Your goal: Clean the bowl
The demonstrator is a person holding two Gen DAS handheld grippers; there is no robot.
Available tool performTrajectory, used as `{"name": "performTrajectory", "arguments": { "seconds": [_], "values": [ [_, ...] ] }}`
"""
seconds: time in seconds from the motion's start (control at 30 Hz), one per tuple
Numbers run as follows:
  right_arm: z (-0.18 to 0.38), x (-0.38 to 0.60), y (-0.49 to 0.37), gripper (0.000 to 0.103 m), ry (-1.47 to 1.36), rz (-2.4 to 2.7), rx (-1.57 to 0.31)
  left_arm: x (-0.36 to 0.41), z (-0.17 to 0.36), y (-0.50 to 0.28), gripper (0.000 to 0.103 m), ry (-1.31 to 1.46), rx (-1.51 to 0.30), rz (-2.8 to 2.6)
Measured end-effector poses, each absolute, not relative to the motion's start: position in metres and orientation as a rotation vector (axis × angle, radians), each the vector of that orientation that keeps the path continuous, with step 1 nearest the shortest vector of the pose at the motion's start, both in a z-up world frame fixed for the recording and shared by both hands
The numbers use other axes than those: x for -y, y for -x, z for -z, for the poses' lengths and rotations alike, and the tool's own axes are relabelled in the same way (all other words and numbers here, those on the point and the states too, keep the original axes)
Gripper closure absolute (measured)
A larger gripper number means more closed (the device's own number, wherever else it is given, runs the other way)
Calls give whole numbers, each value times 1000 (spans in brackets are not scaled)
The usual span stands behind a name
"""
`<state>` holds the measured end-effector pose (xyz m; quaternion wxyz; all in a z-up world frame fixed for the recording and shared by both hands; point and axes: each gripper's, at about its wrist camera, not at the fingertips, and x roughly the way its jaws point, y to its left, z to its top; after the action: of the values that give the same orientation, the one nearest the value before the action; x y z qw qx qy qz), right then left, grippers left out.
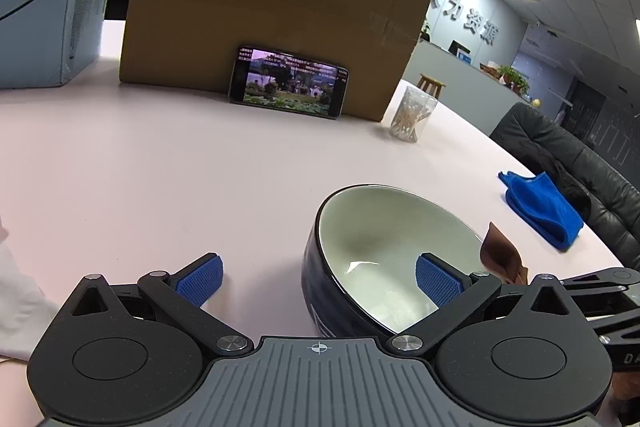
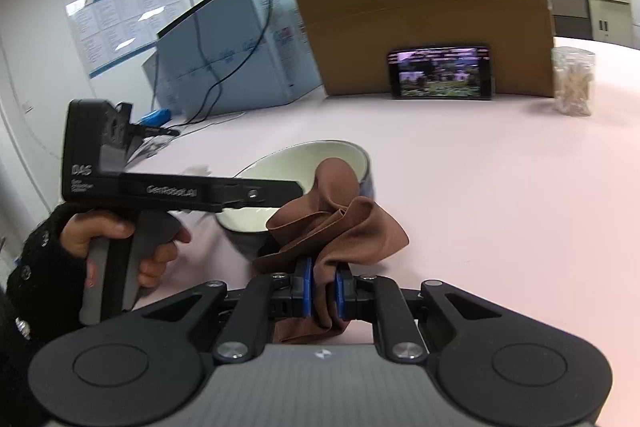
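We see the bowl (image 1: 384, 259) tilted on the pink table (image 1: 160, 187), its near wall between the wide-spread pads of the left gripper (image 1: 320, 279). The right gripper (image 2: 323, 291) clamps a brown cloth (image 2: 344, 227) beside the rim.

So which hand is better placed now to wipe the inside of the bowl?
The right. Its tool is shut on the brown cloth, which hangs at the bowl rim. The left tool is open, straddling the tilted bowl's near wall, and carries no cloth.
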<state>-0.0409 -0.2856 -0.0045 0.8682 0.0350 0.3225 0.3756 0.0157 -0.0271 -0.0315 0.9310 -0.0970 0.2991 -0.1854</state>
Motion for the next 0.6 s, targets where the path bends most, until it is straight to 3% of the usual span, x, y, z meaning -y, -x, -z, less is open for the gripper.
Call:
{"name": "performTrajectory", "arguments": {
  "seconds": [0.6],
  "values": [
    [-2, 291, 31, 88, -126, -753, -629, 31, 31, -12, 0, 158, -613, 381]
  ]
}}
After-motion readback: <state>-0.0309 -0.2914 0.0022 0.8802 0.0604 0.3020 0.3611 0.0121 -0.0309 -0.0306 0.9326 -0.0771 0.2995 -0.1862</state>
